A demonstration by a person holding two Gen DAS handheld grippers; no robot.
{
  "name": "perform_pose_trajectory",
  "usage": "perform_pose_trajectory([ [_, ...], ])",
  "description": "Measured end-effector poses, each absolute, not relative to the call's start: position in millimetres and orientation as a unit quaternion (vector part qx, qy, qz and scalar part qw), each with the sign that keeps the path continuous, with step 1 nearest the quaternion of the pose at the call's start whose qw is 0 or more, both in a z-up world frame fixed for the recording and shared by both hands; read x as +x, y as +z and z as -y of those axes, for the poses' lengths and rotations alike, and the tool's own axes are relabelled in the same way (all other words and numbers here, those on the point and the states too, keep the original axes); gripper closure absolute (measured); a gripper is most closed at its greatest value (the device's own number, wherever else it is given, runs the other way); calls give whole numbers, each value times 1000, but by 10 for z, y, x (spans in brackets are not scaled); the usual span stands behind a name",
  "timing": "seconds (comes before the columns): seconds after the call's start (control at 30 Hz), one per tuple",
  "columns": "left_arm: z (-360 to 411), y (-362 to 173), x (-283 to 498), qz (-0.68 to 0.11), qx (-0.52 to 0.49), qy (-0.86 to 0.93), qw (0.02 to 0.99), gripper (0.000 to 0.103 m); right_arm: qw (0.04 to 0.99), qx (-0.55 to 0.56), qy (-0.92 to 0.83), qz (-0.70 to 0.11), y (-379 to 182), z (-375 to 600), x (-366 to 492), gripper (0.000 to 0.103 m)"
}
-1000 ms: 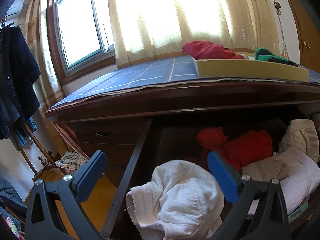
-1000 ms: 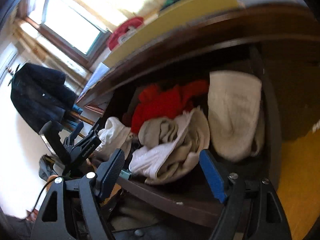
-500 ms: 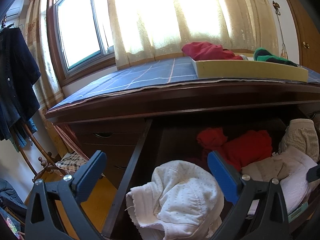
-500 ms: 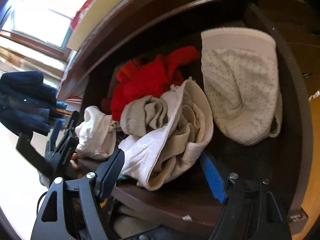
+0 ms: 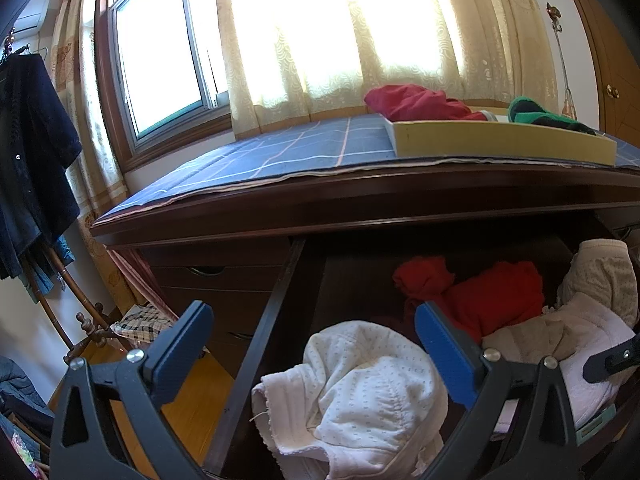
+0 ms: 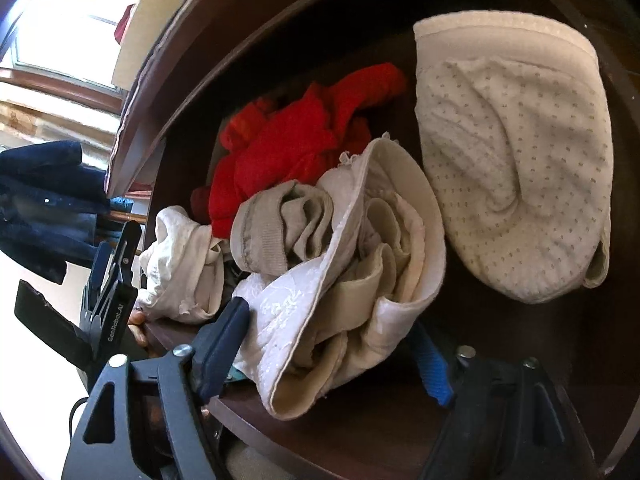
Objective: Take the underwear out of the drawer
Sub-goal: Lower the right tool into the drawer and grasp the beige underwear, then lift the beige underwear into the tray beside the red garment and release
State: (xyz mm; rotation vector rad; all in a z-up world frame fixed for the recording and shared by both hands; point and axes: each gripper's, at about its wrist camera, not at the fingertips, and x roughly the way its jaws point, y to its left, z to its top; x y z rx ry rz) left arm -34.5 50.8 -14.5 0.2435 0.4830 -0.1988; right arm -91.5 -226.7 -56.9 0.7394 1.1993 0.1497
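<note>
In the right wrist view, an open dark wooden drawer [image 6: 500,432] fills the frame, holding a loose heap of underwear. At the centre lies a crumpled cream and beige bundle of underwear [image 6: 352,280]. Behind it sits a bright red garment [image 6: 304,140], at upper right a cream dotted pair [image 6: 516,160], and at lower left a small white crumpled pair [image 6: 180,264].

The right hand-held gripper [image 6: 328,356] reaches into the drawer from the bottom of the frame. Its blue-padded jaws have just been closing and now straddle the lower edge of the cream bundle — the near pad looks to be at the cloth, but the far one is partly hidden behind it, so a firm grip is not clear.

In the left wrist view, the left hand-held gripper [image 5: 316,340] hovers open and empty above the white pair, at the drawer's front left corner.

The step in hand appears to be the grasp on the cream bundle. Next, the jaws likely need to pinch the fabric fully, then lift it clear of the drawer front — without dragging neighbouring garments along.
</note>
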Motion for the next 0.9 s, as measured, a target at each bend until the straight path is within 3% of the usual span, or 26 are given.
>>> perform_pose_trajectory([
  [0.3, -504, -144, -344, -239, 119, -99, 959, 0, 788, 327, 65, -518, -431, 2312, -1043, 62],
  [0.9, -501, -137, -340, -238, 120, -98, 959, 0, 904, 220, -19, -368, 526, 2634, -1449, 76],
])
